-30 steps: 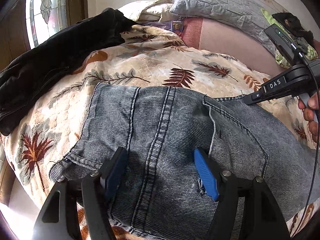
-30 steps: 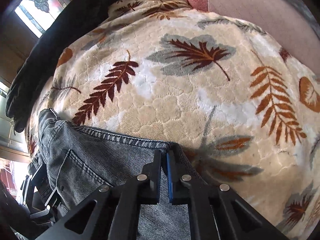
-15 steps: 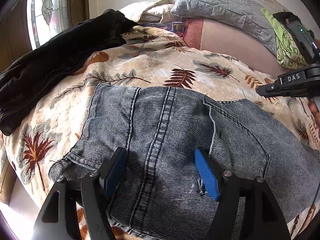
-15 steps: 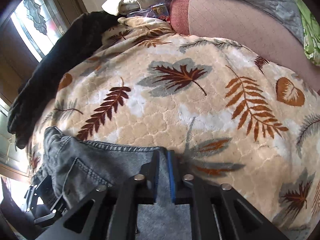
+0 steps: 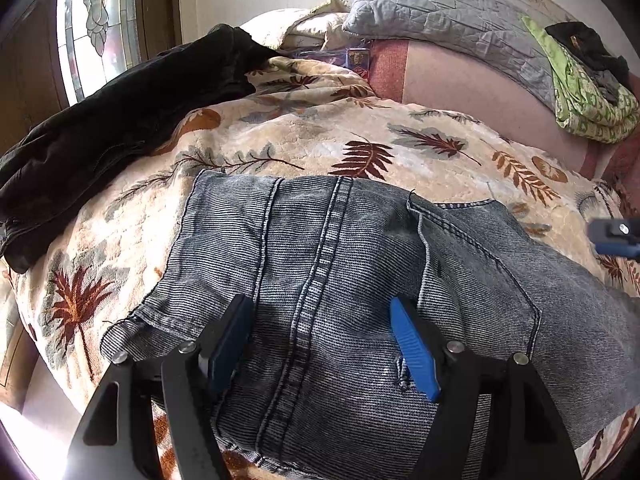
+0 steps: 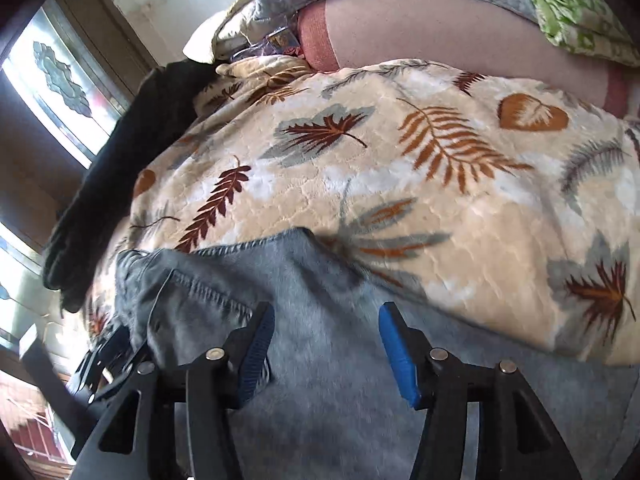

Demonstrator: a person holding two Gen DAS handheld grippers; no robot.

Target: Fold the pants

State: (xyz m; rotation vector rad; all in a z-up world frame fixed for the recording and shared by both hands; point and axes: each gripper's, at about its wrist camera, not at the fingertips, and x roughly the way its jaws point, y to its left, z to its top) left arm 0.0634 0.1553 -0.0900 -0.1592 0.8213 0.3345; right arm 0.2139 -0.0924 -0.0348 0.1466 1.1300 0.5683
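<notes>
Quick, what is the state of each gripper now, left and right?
Left gripper: open, holding nothing, above the jeans.
Right gripper: open, jaws just opened, holding nothing, jeans below.

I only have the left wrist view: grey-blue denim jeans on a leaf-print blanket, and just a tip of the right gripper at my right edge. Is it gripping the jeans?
Observer: No. In the right wrist view the right gripper has just been opening its jaws. The grey-blue denim jeans lie below the gap, with nothing pinched between the pads.
Operator: What is ahead of it?
Observer: A hemmed denim edge runs just beyond the fingertips and ends in a peaked corner on the beige leaf-print fleece blanket.
Operator: Is that view sharp?
Observer: No, the denim near the jaws is blurred.
</notes>
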